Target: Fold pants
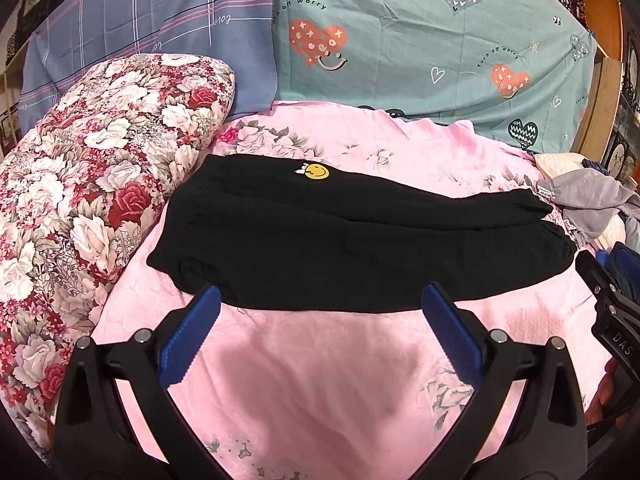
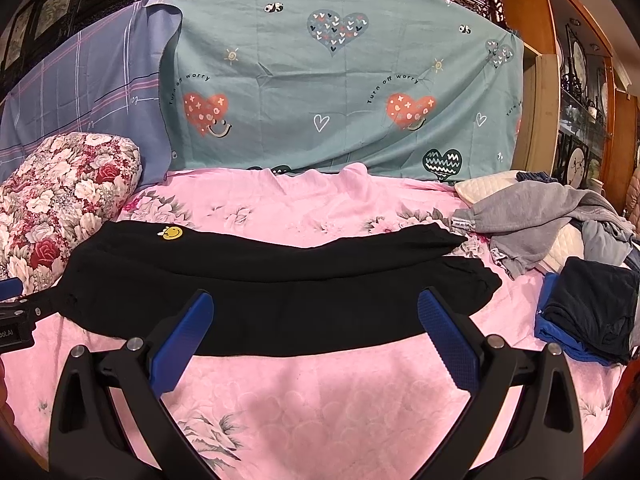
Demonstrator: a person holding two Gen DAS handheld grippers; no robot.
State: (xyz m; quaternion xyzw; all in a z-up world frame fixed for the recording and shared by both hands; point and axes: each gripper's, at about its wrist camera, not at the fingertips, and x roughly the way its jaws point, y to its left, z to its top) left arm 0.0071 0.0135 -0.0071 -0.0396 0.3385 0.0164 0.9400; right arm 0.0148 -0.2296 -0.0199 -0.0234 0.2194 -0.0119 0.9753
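Both tools are spread wide with nothing between their blue pads: the left gripper (image 1: 320,300) hangs over the near edge of the black pants (image 1: 340,236), the right gripper (image 2: 316,308) likewise. The pants lie folded lengthwise, one leg on the other, across the pink bedspread (image 1: 328,380) (a yellow smiley patch (image 1: 317,171) near the waist). A floral pillow (image 1: 92,184) sits left, grey clothing (image 2: 532,216) right.
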